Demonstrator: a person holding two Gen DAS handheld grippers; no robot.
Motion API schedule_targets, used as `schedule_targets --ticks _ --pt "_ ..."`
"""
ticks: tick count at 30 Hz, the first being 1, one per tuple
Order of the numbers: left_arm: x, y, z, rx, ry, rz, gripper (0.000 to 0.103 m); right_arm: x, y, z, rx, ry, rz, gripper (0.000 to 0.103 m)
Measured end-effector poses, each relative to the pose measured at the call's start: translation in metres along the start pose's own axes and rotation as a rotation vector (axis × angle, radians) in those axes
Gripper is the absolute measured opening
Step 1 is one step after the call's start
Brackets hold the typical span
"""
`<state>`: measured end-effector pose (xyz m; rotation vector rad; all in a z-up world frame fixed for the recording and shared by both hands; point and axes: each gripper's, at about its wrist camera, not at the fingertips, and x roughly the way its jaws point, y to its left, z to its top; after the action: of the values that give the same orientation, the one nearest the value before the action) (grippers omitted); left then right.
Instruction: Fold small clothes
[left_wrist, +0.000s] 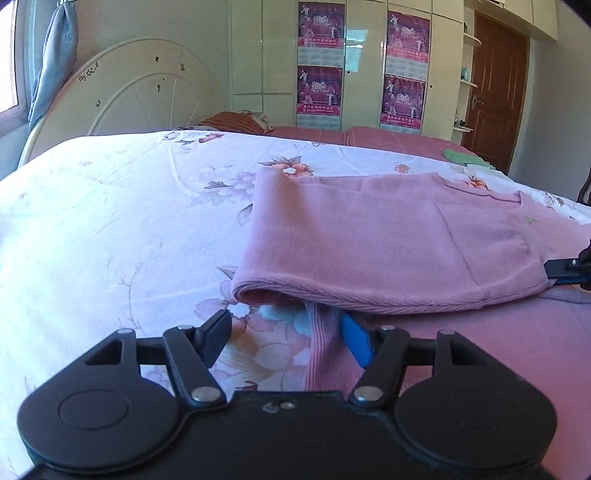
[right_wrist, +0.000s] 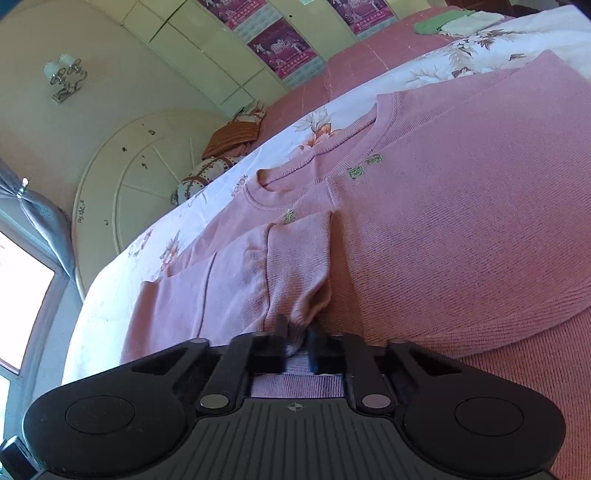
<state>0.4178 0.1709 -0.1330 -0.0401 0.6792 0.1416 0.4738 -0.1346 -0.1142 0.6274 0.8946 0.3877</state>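
Pink knit fills most of both views: a small pink sweater (left_wrist: 388, 236) lies flat on a bed covered by a white floral sheet (left_wrist: 110, 229), toward the sheet's right side in the left wrist view, with bare sheet stretching off to its left.

At the far left of that view a white arched headboard (left_wrist: 140, 92) stands at the head of the bed, a blue curtain (left_wrist: 55, 62) hanging beside it. Low in the picture, the left gripper (left_wrist: 286, 334) hangs just above the sheet with its jaws standing apart and nothing between them; its black finger is over the floral print, its blue-padded finger (left_wrist: 354, 343) lies at the ribbed pink edge just below the sweater's folded-over sleeve (left_wrist: 332, 291). The pads press on nothing.

Further right, cream wardrobe doors carry magenta posters (left_wrist: 321, 62), then a brown door (left_wrist: 498, 88). A green cloth (left_wrist: 465, 157) sits near the bed's far right corner on a pink bedspread (left_wrist: 388, 142).

At the right edge of the same view the right gripper (left_wrist: 554, 271) meets the sleeve's cuff. Its own camera shows the right gripper (right_wrist: 295, 339) with jaws drawn close together, pinching the cuff (right_wrist: 295, 295) of the sleeve, which is laid across the sweater's body (right_wrist: 461, 221). The neckline (right_wrist: 321, 147) points toward the headboard, with small green embroidery (right_wrist: 364, 166) beside it.
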Motion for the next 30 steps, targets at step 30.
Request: schedule_targets --ticks 30 --pt "0.019 -0.011 0.01 0.114 0.022 -0.062 0.031 -0.065 -0.02 -0.005 -0.223 -0.141 -0.239 0.005"
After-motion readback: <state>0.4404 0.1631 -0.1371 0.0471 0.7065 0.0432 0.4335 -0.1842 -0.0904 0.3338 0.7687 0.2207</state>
